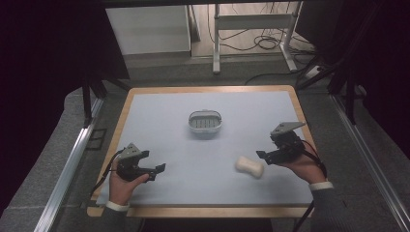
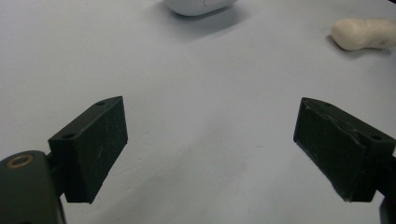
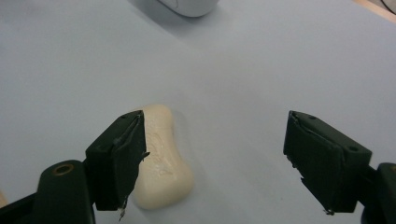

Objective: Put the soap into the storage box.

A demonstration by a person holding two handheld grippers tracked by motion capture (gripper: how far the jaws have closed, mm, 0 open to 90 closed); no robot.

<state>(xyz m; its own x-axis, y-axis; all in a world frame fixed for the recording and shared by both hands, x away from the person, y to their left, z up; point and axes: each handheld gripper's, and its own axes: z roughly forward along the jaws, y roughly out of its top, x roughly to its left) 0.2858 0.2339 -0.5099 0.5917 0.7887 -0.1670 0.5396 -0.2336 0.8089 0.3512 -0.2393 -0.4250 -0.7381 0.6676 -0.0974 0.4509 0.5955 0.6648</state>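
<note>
Both tongs wide open, empty: our left gripper [image 1: 153, 170] idle near-left, right gripper [image 1: 263, 155] beside the cream waisted soap bar [image 1: 250, 167]. Likely next: shift left, straddle, close.

Wide-spread left gripper [image 2: 210, 144] over grey mat [image 2: 196, 93], soap [image 2: 364, 33] far right

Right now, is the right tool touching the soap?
Cannot tell. In the right gripper view the left jaw of the right tool overlaps the soap bar; in the high view they look slightly apart.
</note>
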